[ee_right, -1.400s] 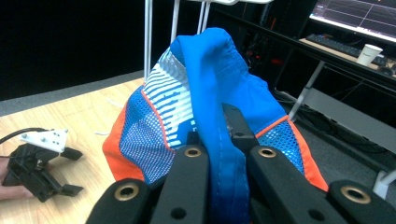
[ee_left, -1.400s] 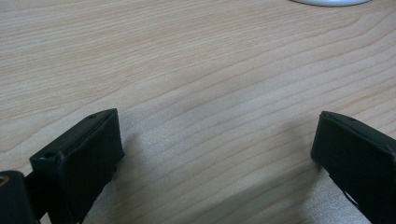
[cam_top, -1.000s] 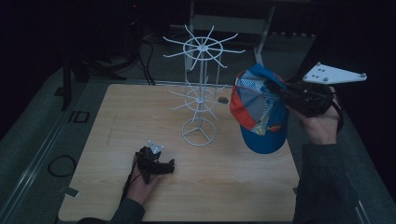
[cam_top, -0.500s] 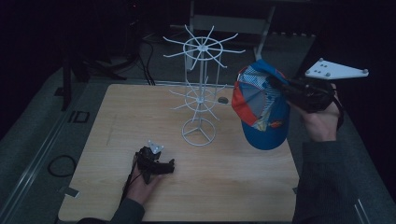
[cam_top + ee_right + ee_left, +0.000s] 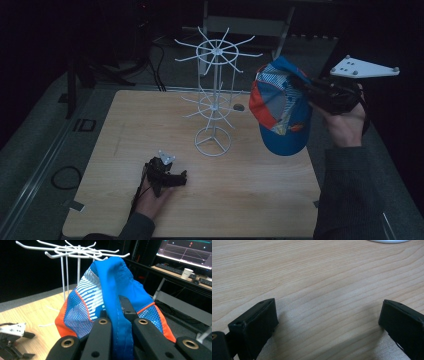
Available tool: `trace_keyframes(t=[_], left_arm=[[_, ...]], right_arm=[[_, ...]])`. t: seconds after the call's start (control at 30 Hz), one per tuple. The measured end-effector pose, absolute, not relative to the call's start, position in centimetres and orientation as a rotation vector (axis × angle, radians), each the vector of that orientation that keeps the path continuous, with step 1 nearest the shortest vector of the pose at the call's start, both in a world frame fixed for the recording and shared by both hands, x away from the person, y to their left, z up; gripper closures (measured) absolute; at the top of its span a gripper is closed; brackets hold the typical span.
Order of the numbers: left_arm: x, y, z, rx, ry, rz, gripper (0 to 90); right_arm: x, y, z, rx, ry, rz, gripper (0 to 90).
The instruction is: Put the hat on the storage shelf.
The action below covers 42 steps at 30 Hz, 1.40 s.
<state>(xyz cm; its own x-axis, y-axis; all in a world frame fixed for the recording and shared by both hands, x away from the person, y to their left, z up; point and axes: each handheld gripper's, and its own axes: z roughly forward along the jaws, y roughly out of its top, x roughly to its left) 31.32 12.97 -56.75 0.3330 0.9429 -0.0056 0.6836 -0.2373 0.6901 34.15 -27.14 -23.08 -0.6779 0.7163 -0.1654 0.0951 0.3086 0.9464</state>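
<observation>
Above the desk's (image 5: 250, 200) right edge, high view: right tool (image 5: 300, 86) clamped on blue cap (image 5: 280, 112), right of wire hook rack (image 5: 214, 100); aim band squarely at a hook. Left gripper view: left tool (image 5: 327, 322) apart, empty. Right gripper view: cap (image 5: 110, 290) pinched near rack (image 5: 72, 251).

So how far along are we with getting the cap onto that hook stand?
Done: the right gripper has the blue cap pinched and lifted off the table. In hand: the cap hangs beside the white hook stand, level with its top hooks. Left: hooking it on and letting go. The left gripper rests open on the table.
</observation>
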Motion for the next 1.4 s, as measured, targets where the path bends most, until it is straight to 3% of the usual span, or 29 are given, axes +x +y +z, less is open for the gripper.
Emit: trace_keyframes(t=[1.03,1.4], left_arm=[[31.3,13.0,-56.7,2.005,1.422,0.563,2.4],[31.3,13.0,-56.8,2.005,1.422,0.563,2.4]], right_arm=[[34.2,-26.5,-19.9,0.655,1.936,1.542,88.5],[36.3,-25.0,-22.0,0.683,2.026,1.547,88.3]])
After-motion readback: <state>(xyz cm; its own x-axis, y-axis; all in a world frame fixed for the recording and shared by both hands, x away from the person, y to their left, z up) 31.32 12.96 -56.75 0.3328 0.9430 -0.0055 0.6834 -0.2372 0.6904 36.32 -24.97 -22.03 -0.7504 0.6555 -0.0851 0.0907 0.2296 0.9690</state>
